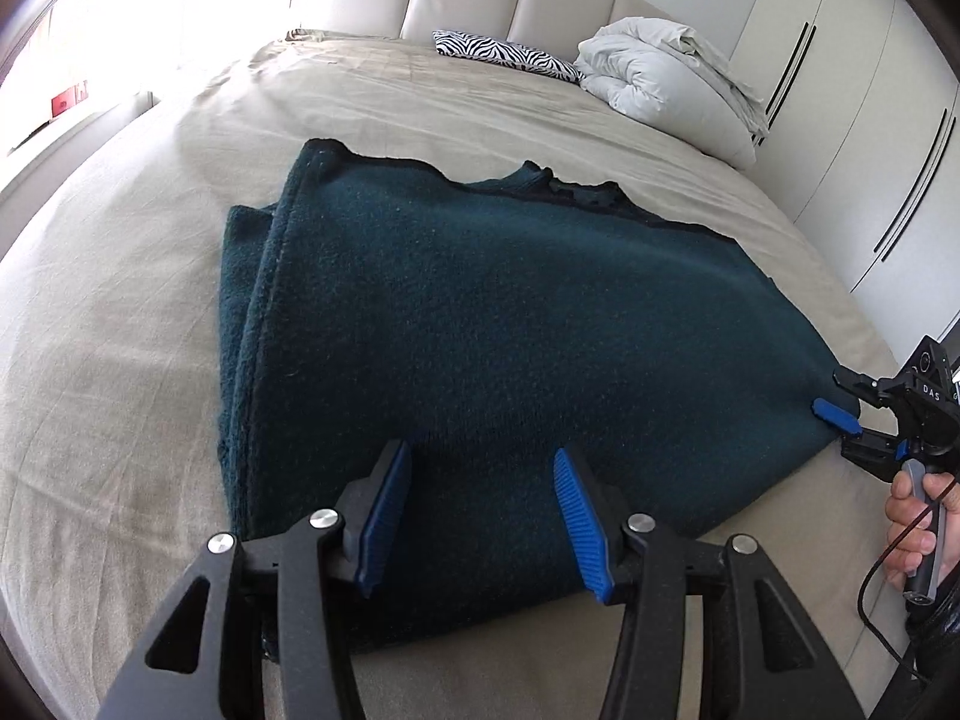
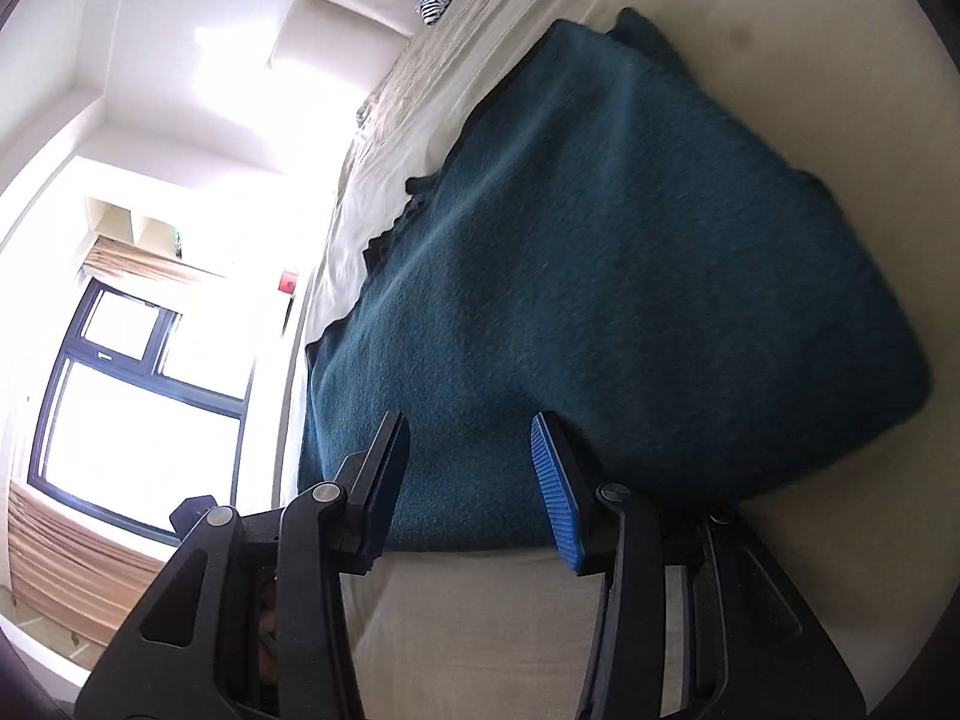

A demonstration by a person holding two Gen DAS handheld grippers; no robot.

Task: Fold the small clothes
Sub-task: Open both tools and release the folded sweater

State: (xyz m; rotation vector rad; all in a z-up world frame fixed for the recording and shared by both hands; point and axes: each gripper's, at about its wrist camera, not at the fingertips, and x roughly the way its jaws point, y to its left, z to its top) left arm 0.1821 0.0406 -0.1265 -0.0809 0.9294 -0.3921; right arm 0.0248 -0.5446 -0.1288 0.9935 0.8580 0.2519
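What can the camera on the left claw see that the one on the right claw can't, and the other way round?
Only the left view shows the white duvet bundled by the headboard, the wardrobe doors, and the right claw at the garment's corner with the hand gripping its handle. Only the right view shows the dark-framed window and the striped curtain. Both show the dark green fleece garment lying folded on the beige bed, the zebra-print pillow, and each camera's own open blue-padded claw, such as the left claw.

Bed (image 1: 150,312): beige sheet, padded headboard | on it: folded dark teal garment (image 1: 480,324) at centre, zebra-print pillow (image 1: 510,54) and white duvet (image 1: 660,78) near headboard
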